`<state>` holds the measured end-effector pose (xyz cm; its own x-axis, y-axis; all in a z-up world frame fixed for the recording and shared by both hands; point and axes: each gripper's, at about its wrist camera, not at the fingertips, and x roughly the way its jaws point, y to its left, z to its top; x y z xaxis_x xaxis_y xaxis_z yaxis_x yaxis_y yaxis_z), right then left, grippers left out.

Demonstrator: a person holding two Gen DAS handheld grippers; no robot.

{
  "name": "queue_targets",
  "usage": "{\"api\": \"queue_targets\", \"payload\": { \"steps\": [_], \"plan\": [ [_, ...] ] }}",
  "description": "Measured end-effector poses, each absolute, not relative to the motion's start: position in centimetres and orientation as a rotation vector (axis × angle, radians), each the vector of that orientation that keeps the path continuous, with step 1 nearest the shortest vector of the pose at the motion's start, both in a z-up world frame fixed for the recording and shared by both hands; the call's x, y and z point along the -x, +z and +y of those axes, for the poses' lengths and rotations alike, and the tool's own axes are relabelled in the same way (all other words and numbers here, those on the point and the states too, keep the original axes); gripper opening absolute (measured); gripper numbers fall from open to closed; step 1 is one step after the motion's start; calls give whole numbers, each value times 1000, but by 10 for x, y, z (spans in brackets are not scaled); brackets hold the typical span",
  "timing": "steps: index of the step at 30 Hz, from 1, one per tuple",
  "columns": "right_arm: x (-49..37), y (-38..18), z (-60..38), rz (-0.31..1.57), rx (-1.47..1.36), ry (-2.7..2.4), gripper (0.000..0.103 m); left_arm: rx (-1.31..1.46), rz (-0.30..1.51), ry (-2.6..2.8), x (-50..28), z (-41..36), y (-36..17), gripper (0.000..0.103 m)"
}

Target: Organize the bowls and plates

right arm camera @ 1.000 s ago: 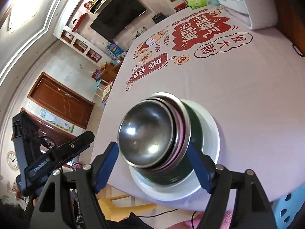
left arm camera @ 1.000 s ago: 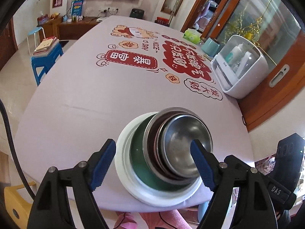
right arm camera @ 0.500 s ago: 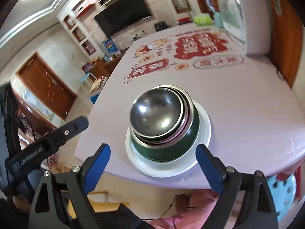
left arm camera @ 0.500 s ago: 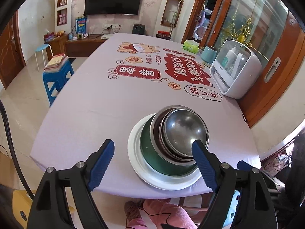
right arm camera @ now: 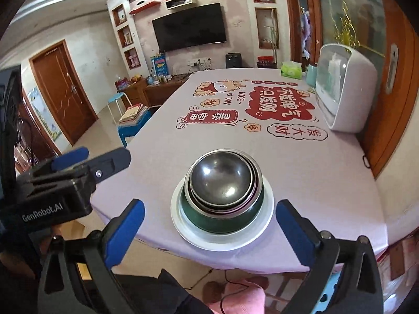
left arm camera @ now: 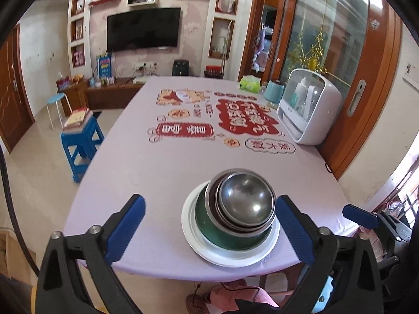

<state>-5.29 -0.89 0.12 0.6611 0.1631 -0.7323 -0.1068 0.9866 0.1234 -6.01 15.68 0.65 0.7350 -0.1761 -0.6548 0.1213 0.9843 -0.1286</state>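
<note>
A stack stands near the table's front edge: a white plate (left arm camera: 225, 256) at the bottom, a green bowl (left arm camera: 225, 238) on it, and steel bowls (left arm camera: 244, 204) nested on top. The same plate (right arm camera: 225, 240), green bowl (right arm camera: 222, 221) and steel bowls (right arm camera: 222, 180) show in the right wrist view. My left gripper (left arm camera: 212, 225) is open and empty, held back off the table's front edge, apart from the stack. My right gripper (right arm camera: 209, 225) is also open and empty, likewise back from the stack. The left gripper shows at the left of the right wrist view (right arm camera: 91, 161).
The table (left arm camera: 157, 162) has a lilac cloth with red prints. A white dish cabinet (left arm camera: 306, 115), a teal container (left arm camera: 273, 94) and a green tissue pack (left arm camera: 250, 83) stand at the far right. A blue stool with books (left arm camera: 81, 136) stands left of the table.
Both grippers have pulled back and up from the stack and tilted toward level; the stack now looks smaller and further off. The stack has not moved.
</note>
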Motion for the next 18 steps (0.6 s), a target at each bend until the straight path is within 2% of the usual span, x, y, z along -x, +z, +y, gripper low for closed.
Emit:
{"api": "queue_targets", "payload": {
  "steps": [10, 18],
  "plan": [
    [50, 9, -15, 897, -103, 85, 102, 36, 734, -89, 63, 154, 17, 102],
    [53, 6, -28, 889, -170, 6, 102, 50, 802, -1, 60, 158, 4, 102]
  ]
}}
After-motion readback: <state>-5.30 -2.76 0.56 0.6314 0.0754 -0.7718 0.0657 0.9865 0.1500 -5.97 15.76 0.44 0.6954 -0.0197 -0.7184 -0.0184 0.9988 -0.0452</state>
